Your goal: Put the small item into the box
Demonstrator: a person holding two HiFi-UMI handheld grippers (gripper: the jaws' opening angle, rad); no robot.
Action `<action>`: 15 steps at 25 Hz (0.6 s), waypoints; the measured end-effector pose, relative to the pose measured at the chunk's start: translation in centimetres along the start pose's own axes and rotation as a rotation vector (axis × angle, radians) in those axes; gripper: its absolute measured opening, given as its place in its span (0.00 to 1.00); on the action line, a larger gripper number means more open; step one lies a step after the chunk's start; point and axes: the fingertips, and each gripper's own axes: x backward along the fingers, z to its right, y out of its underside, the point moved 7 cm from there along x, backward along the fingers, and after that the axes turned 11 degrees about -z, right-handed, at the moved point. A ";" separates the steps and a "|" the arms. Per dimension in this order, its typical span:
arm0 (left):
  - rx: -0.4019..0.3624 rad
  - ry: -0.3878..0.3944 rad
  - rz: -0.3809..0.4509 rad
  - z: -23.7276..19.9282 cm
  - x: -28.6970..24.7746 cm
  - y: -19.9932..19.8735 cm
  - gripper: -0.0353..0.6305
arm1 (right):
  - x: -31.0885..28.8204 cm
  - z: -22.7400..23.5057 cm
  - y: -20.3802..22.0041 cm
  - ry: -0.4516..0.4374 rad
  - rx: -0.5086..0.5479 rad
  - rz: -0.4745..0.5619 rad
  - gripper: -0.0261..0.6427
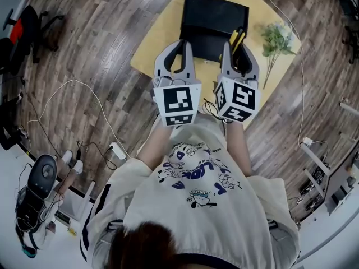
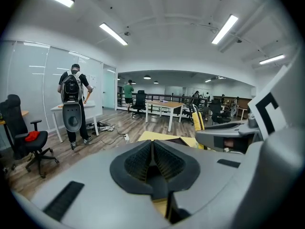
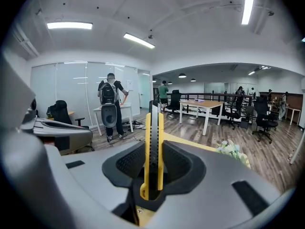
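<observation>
A black box [image 1: 216, 24] lies open on the yellow table [image 1: 160, 41], just beyond both grippers. My right gripper [image 1: 240, 46] [image 3: 153, 168] is shut on a yellow and black utility knife [image 1: 238, 38] [image 3: 153, 142]. The knife stands upright between the pads and pokes out past the fingertips, over the box's near right corner. My left gripper [image 1: 179, 43] [image 2: 152, 149] hangs beside it over the box's near left edge. Its ribbed pads meet with nothing between them. In the left gripper view, only a corner of the table and box [image 2: 177, 140] shows past the jaws.
A sprig of artificial flowers [image 1: 277, 38] [image 3: 231, 150] lies on the table right of the box. White cables [image 1: 67, 91] and a power strip trail over the wooden floor at left. An office chair [image 1: 28, 27] stands far left. A person with a backpack [image 2: 72, 104] stands at a distant desk.
</observation>
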 end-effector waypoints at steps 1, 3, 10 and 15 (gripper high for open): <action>0.004 0.001 -0.010 -0.1 -0.4 0.1 0.09 | -0.5 0.0 0.1 -0.002 0.007 -0.014 0.23; 0.012 0.004 -0.025 -0.5 -1.3 0.3 0.09 | -1.7 0.0 0.4 -0.004 0.025 -0.041 0.23; 0.026 0.012 -0.089 -1.4 -4.0 1.2 0.09 | -4.6 -0.1 1.5 -0.027 0.111 -0.107 0.23; 0.038 0.025 -0.138 -1.4 -6.0 2.0 0.09 | -6.8 0.1 2.8 -0.051 0.179 -0.194 0.23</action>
